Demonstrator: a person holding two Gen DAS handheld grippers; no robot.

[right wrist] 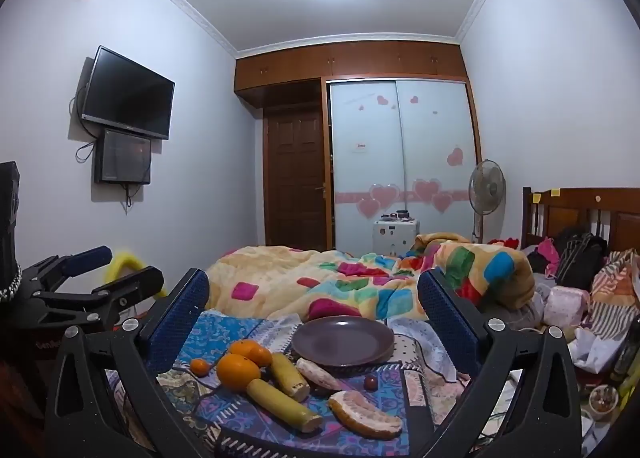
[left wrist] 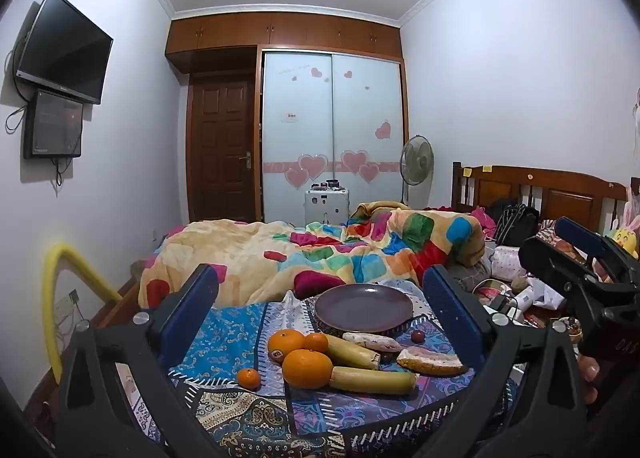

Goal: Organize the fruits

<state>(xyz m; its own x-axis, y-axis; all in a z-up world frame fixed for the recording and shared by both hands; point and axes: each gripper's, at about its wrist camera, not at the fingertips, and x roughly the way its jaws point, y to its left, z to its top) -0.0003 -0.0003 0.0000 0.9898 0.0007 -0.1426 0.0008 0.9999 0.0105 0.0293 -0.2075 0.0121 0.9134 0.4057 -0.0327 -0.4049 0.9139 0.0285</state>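
Observation:
An empty dark purple plate (left wrist: 363, 307) (right wrist: 343, 340) sits on a patterned cloth (left wrist: 236, 338). In front of it lie several oranges: a large one (left wrist: 307, 368) (right wrist: 238, 372), another large one (left wrist: 285, 345), a small mandarin (left wrist: 249, 379) (right wrist: 199, 366). Two yellow sugarcane pieces (left wrist: 374, 379) (right wrist: 285, 404), two pomelo segments (left wrist: 431, 361) (right wrist: 364, 415) and a small dark red fruit (left wrist: 417, 336) (right wrist: 370, 382) lie beside them. My left gripper (left wrist: 320, 306) is open and empty, above the fruit. My right gripper (right wrist: 312, 310) is open and empty too.
A bed with a colourful quilt (left wrist: 320, 254) lies behind the cloth. Bags and clutter (right wrist: 580, 298) pile at the right by the wooden headboard (left wrist: 540, 190). A yellow tube (left wrist: 60, 298) stands at the left wall. The right gripper shows at the left view's right edge (left wrist: 580, 258).

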